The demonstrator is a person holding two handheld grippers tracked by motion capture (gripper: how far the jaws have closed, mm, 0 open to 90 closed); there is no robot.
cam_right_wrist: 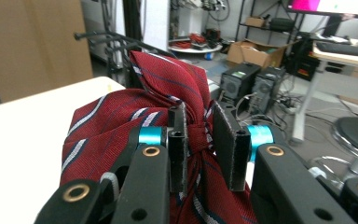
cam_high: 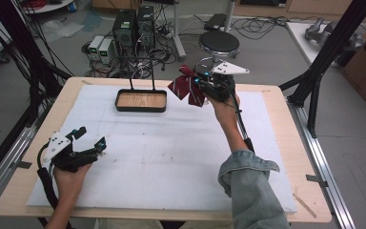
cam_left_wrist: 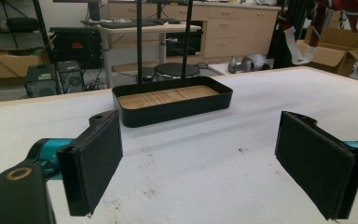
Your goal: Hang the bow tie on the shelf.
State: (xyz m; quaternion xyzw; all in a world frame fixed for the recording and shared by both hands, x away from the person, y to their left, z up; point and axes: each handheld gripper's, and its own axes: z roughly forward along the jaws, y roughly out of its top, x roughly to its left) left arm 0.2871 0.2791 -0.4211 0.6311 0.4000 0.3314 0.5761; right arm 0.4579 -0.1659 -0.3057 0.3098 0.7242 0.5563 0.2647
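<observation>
Worktop [cam_high: 171, 157] under me carries a white foam sheet with small dark specks. My left gripper [cam_high: 88, 139] sits low at the near left corner, jaws spread wide with nothing between them; in the left gripper view the pads [cam_left_wrist: 95, 161] frame bare foam. Farther out, the black tray [cam_high: 140, 101] stands near the far edge, its wood-grain floor bare, two thin black rods rising from its back rim. Just right of the tray, my right gripper [cam_high: 196, 82] is raised off the sheet and clamped on the knot of a red striped bow tie [cam_right_wrist: 168, 100], whose folds hang free. Beyond the worktop: grey floor, computer towers [cam_high: 133, 24], cables, a round stool [cam_high: 219, 44], cardboard boxes.
</observation>
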